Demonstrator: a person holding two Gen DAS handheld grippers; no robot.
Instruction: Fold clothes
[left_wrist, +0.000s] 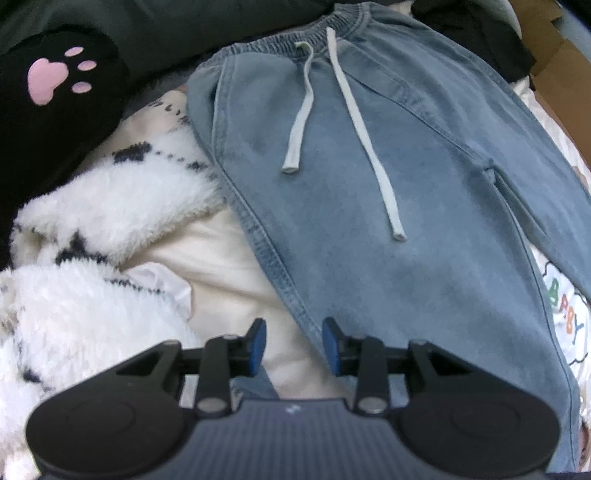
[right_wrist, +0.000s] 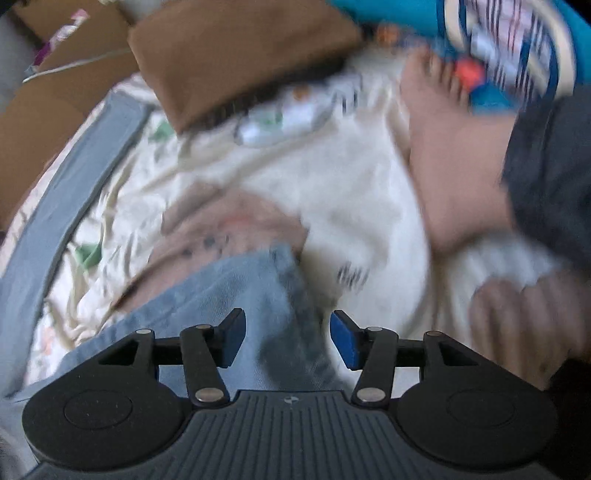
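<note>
Light blue denim pants (left_wrist: 369, 192) lie flat on cream bedding, with the elastic waistband far from me and two white drawstrings (left_wrist: 354, 122) trailing down the front. My left gripper (left_wrist: 294, 341) hangs over the pants' left seam edge. Its blue pads (left_wrist: 258, 341) stand apart, with only cream sheet and the seam showing in the gap. In the blurred right wrist view, a pant-leg end (right_wrist: 258, 288) lies under my right gripper (right_wrist: 289, 338). That gripper's jaws stand wide and the pads do not press on the denim.
A fluffy white and black garment (left_wrist: 92, 229) and a black item with a pink paw print (left_wrist: 59, 77) lie left of the pants. A person's bare foot (right_wrist: 443, 147) rests on the cream sheet (right_wrist: 332, 192). A brown cushion (right_wrist: 236, 55) is at the far side.
</note>
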